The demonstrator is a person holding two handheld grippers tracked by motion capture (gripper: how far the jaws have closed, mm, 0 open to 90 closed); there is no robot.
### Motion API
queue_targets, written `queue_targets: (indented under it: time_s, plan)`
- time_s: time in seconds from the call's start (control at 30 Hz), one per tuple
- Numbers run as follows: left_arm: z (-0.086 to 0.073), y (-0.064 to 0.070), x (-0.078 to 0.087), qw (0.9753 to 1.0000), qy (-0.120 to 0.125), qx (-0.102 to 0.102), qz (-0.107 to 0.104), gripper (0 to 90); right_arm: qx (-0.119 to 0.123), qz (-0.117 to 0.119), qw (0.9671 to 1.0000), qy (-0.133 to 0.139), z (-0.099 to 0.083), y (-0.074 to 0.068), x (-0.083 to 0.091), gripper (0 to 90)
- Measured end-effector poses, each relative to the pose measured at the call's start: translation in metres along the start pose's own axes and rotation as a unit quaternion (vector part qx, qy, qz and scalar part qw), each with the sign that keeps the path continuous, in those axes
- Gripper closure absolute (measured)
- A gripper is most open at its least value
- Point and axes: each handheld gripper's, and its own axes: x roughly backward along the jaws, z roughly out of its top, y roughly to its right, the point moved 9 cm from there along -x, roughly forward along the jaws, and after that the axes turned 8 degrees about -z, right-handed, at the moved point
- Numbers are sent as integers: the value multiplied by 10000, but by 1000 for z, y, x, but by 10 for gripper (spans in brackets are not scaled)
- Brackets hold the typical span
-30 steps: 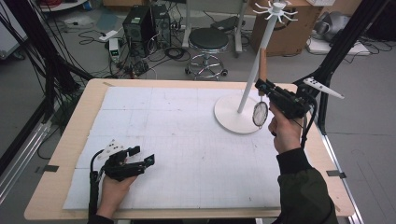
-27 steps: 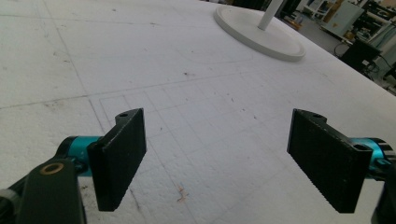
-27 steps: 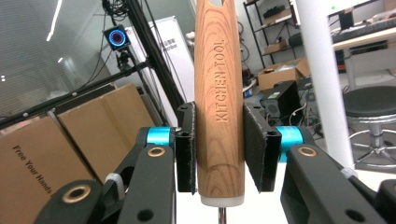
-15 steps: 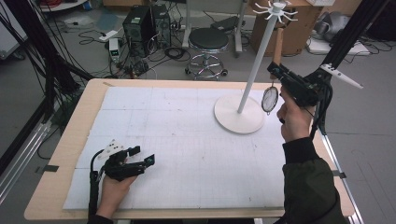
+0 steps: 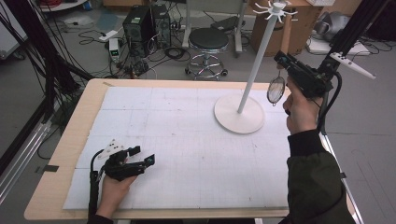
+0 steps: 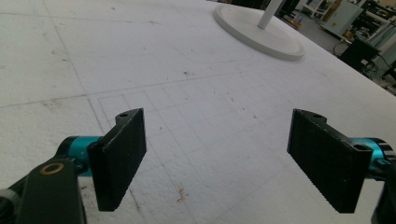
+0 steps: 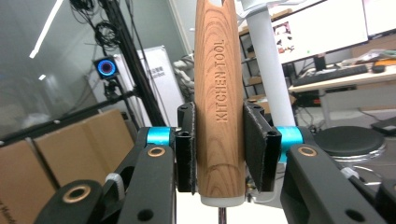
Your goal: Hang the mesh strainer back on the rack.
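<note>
- Jaws of right gripper clamped flat on both sides of wooden handle, stamped KITCHEN TOOL.
- Handle upright between the fingers, long axis running straight up out of the grip; slotted tip above, toward the top of the stand.
- Round mesh strainer head hanging below the fingers, off the table, beside the white pole.
- Hook crown up and beyond the fingertips, past the handle tip; judged the hanging target, so the move likely turns on lifting along that axis.
- Left gripper far across, low at the near table edge, jaws wide apart, empty; stand base well ahead of its pads.
</note>
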Motion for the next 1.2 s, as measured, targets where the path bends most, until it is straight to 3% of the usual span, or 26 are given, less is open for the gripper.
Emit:
queue_targets:
  time_s: [0.2, 0.43, 0.6, 0.9, 1.2]
  plan:
    - [0, 0, 0, 10000, -13, -15, -17, 202, 85, -193, 9998, 0, 2, 1, -4, 680]
    - [0, 0, 0, 10000, -15, 1, -47, 202, 149, -204, 9997, -20, -1, -3, -8, 680]
    - [0, 0, 0, 10000, -20, -5, -47, 202, 287, -455, 9985, -92, -5, 1, -12, 680]
    - [0, 0, 0, 10000, -17, 4, -46, 202, 231, -631, 9977, -79, -4, 6, -11, 680]
    - [0, 0, 0, 10000, -14, 19, -39, 202, 44, -592, 9981, -149, -6, 14, -16, 680]
